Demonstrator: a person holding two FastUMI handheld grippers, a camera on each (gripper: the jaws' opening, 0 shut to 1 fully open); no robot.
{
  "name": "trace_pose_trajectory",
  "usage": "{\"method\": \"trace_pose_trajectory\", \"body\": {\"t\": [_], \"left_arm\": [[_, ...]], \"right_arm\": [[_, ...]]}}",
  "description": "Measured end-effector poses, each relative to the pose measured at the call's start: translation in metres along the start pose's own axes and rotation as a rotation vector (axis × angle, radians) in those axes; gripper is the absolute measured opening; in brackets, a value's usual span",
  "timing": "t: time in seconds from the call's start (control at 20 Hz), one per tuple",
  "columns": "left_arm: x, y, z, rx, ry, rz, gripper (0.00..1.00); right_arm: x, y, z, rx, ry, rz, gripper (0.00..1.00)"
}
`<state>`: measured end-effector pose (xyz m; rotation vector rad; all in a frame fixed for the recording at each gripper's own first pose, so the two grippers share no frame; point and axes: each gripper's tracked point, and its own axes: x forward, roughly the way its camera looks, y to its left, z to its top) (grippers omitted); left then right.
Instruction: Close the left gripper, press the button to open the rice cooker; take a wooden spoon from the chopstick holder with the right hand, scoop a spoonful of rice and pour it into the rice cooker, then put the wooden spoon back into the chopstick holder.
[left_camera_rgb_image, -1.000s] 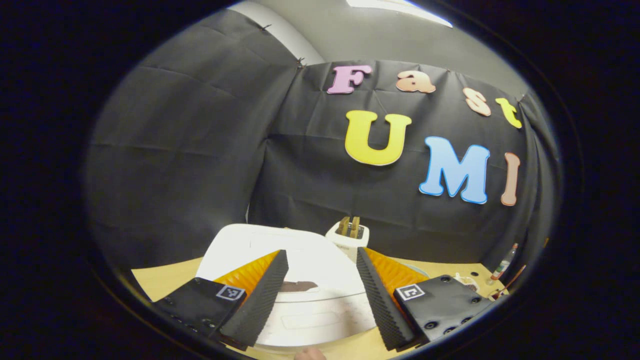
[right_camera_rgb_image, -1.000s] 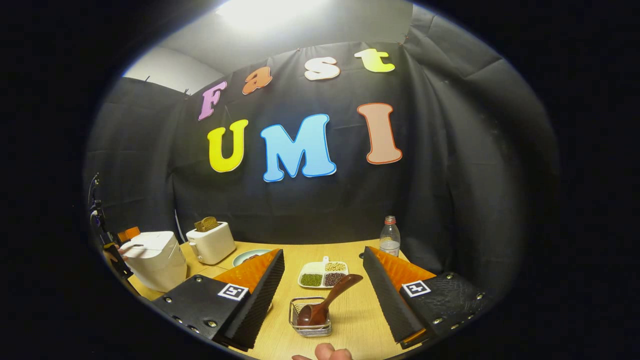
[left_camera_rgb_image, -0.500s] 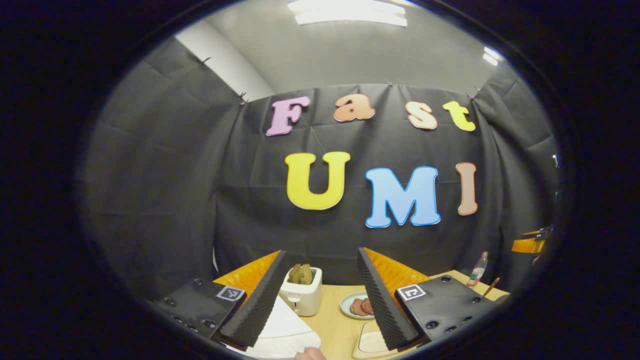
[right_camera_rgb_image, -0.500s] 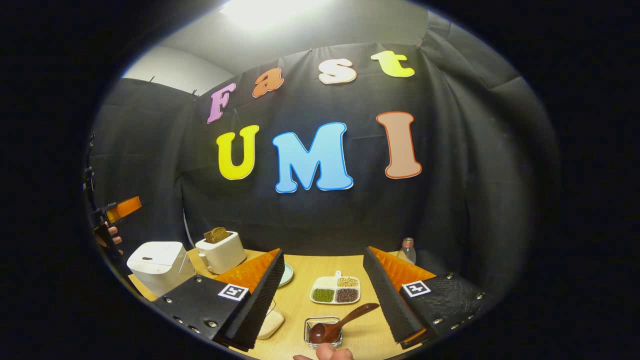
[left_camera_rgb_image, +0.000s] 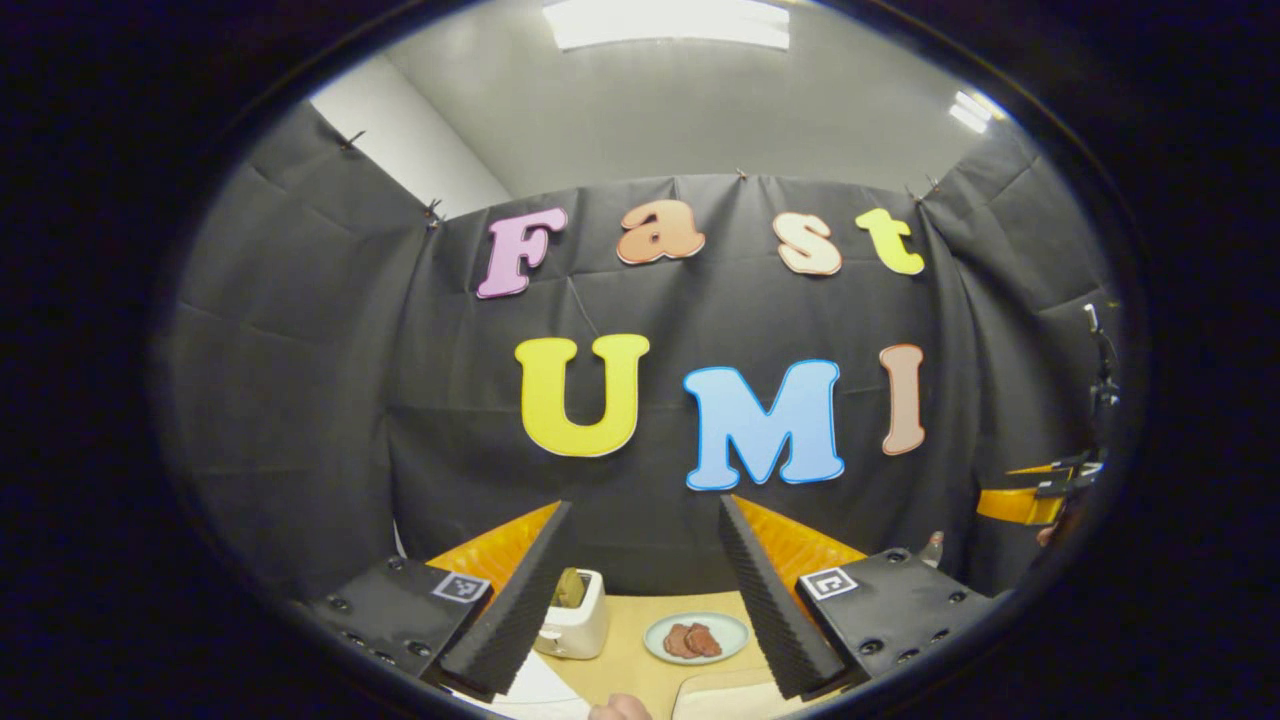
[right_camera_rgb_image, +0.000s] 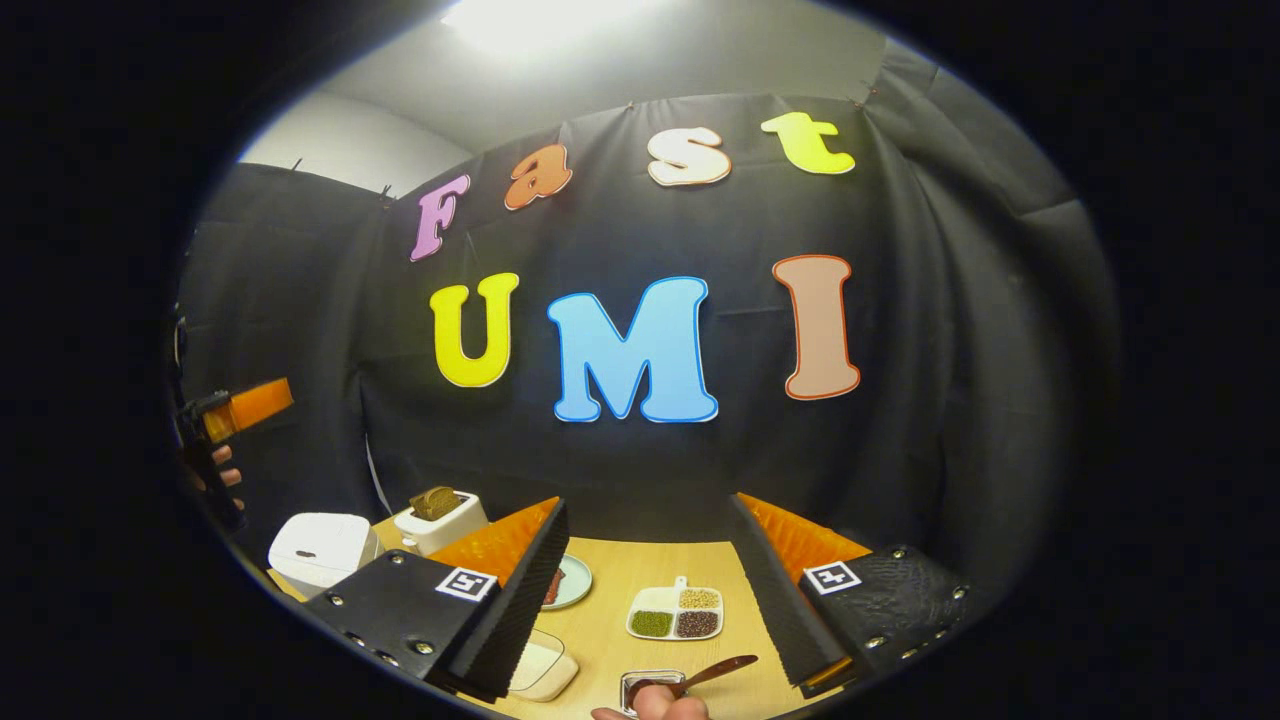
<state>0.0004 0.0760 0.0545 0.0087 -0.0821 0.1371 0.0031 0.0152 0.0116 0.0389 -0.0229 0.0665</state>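
Both claws gape wide, holding nothing: left claw (left_camera_rgb_image: 637, 590), right claw (right_camera_rgb_image: 648, 590). Cooker (right_camera_rgb_image: 322, 545) sits shut, low left of the right claw; spoon (right_camera_rgb_image: 712, 673) below it. Judged step: pressing; left must close, descend.

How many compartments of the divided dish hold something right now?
3 in the right gripper view: the divided dish holds green grains front-left, dark grains front-right and pale grains back-right. Its back-left section looks empty, though it is too small to be sure.
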Motion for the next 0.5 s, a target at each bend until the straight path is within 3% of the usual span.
{"method": "trace_pose_trajectory", "body": {"t": [0.05, 0.1, 0.15, 0.25, 0.45, 0.5], "left_arm": [[0.0, -0.005, -0.009, 0.004, 0.004, -0.003, 0.94], [0.0, -0.013, -0.016, 0.002, 0.014, -0.022, 0.97], [0.0, -0.022, -0.022, 0.007, 0.018, -0.036, 0.93], [0.001, -0.031, -0.022, 0.03, 0.014, -0.056, 1.0], [-0.005, -0.041, -0.022, 0.013, 0.01, -0.091, 0.96], [-0.006, -0.04, -0.02, 0.02, 0.003, -0.088, 0.96]], "right_arm": [[-0.002, 0.001, 0.001, -0.004, -0.002, 0.001, 0.96], [-0.002, -0.003, 0.001, -0.015, -0.003, -0.008, 0.96], [-0.003, -0.005, 0.002, -0.023, -0.005, -0.015, 0.96], [-0.006, -0.006, 0.005, -0.021, -0.009, -0.021, 0.96], [-0.008, -0.005, 0.008, -0.019, -0.023, -0.014, 1.0], [-0.008, -0.004, 0.009, -0.017, -0.025, -0.009, 0.96]]}}
